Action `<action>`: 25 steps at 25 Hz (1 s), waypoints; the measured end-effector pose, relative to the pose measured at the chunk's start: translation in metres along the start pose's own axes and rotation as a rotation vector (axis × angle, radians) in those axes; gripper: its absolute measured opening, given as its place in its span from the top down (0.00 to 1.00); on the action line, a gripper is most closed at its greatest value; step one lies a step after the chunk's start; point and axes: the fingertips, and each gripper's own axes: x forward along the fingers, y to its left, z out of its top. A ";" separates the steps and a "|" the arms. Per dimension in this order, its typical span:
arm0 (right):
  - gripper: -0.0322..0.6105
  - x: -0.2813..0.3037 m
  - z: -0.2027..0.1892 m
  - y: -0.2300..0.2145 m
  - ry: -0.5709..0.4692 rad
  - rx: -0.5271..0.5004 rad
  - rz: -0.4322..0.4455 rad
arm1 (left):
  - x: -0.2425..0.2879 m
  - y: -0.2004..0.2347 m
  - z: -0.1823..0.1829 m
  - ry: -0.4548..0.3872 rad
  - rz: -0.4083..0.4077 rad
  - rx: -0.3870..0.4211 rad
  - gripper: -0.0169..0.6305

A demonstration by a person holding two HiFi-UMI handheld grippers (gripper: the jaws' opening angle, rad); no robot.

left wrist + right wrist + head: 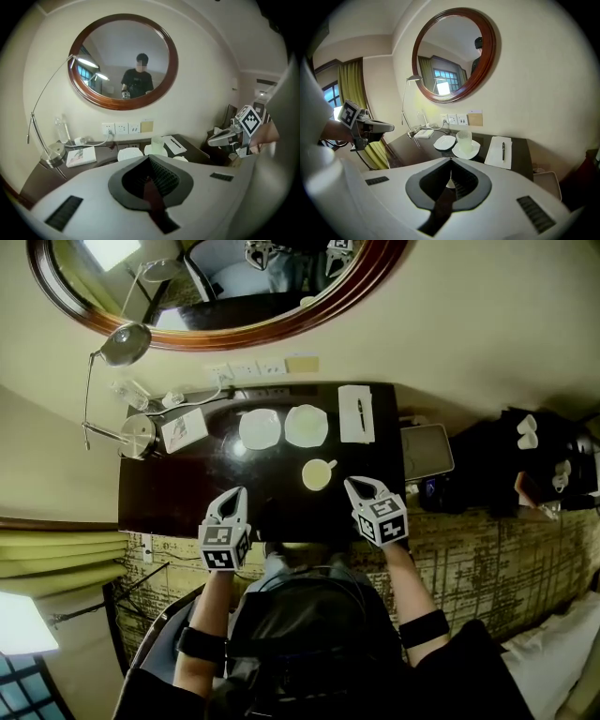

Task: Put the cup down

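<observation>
I read both tongs as empty: the left gripper (pixel 236 495) and the right gripper (pixel 358 487) each have their jaws pressed together on nothing. The cup (pixel 318 474) stands upright on the dark desk (pixel 173 493), between the 2 tips, nearer the right one but apart from it. I judge the put-down done; next I need only draw back without clipping it.

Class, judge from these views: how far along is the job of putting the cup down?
Done, it seems: the cup stands upright on the dark desk, apart from both claws. In hand: nothing; the left claw and the right claw are shut and empty, near the desk's front edge. Left: nothing visible, perhaps only drawing the claws away.
</observation>
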 end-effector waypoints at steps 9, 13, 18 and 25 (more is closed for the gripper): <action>0.75 0.022 0.008 -0.028 0.017 -0.039 -0.029 | 0.007 0.001 -0.006 0.024 0.022 -0.031 0.97; 0.45 0.045 0.018 -0.041 0.031 -0.063 -0.008 | 0.018 0.002 -0.007 0.042 0.046 -0.037 0.97; 0.19 0.092 0.023 -0.060 0.070 -0.151 0.025 | 0.034 -0.003 -0.007 0.058 0.043 -0.037 0.97; 0.17 0.143 0.061 -0.058 0.091 -0.208 0.102 | 0.050 0.005 -0.009 0.049 0.085 -0.053 0.97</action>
